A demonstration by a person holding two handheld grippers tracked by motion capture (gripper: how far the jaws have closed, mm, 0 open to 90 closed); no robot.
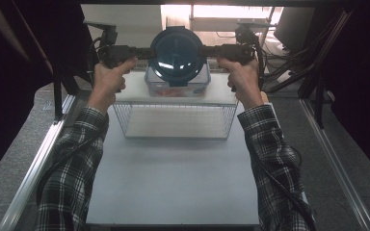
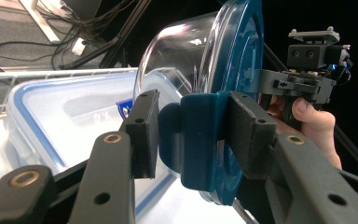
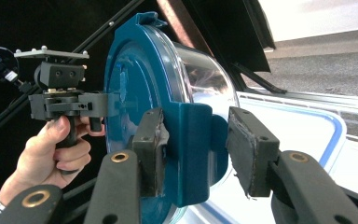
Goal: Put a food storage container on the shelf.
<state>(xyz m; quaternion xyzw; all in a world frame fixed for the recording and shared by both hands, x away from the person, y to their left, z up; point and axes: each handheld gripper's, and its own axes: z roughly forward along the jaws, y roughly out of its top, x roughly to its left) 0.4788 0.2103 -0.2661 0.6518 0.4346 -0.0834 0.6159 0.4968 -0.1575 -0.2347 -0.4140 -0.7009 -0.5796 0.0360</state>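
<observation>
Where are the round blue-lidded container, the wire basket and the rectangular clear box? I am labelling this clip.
round blue-lidded container (image 1: pixel 176 53): high view, centre of its blue lid.
wire basket (image 1: pixel 175 136): high view, its near mesh wall.
rectangular clear box (image 2: pixel 46 105): left gripper view, flat top of its blue-rimmed lid.

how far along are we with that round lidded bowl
Done: the round clear glass bowl with a dark blue lid is up in the air, tipped on its side above the clear lidded storage box. In hand: the left gripper and right gripper each have their jaws around a lid tab. Left: neither tab looks unclipped, so the lid remains on, if opening it is the aim.
</observation>
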